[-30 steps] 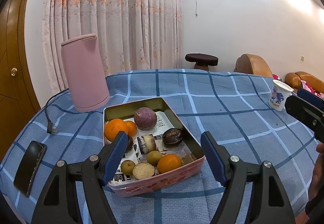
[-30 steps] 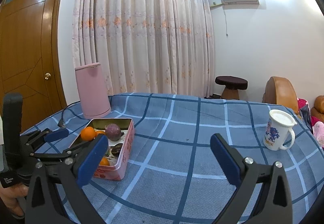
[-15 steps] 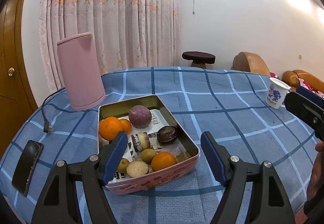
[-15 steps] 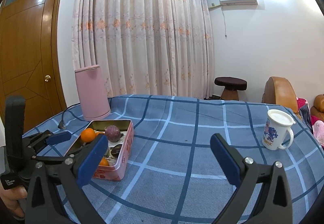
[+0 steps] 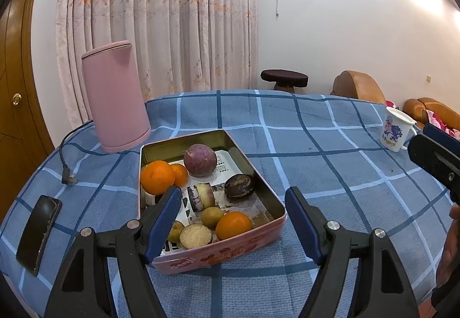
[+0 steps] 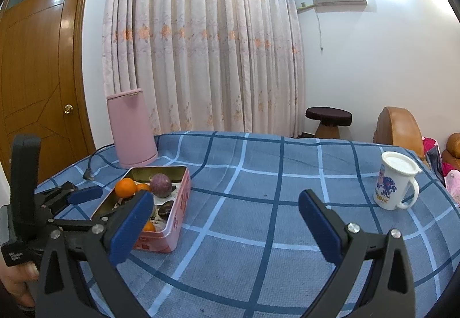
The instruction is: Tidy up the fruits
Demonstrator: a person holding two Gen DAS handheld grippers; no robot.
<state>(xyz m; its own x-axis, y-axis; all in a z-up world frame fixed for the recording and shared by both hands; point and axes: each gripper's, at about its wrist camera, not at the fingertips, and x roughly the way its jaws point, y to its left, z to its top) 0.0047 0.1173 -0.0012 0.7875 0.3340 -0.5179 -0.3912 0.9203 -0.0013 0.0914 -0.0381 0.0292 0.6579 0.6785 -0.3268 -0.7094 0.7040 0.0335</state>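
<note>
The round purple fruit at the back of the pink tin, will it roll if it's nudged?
Probably: the round purple fruit looks near spherical and rests on flat paper. The pink tin and neighbouring orange should limit its travel. It looks firm.

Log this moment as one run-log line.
left tool: open, empty | right tool: open, empty | fruits: in pink tin | mug: apart

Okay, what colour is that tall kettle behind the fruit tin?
Pale pink all over; the kettle shows best in the left wrist view, standing behind the tin.
</note>
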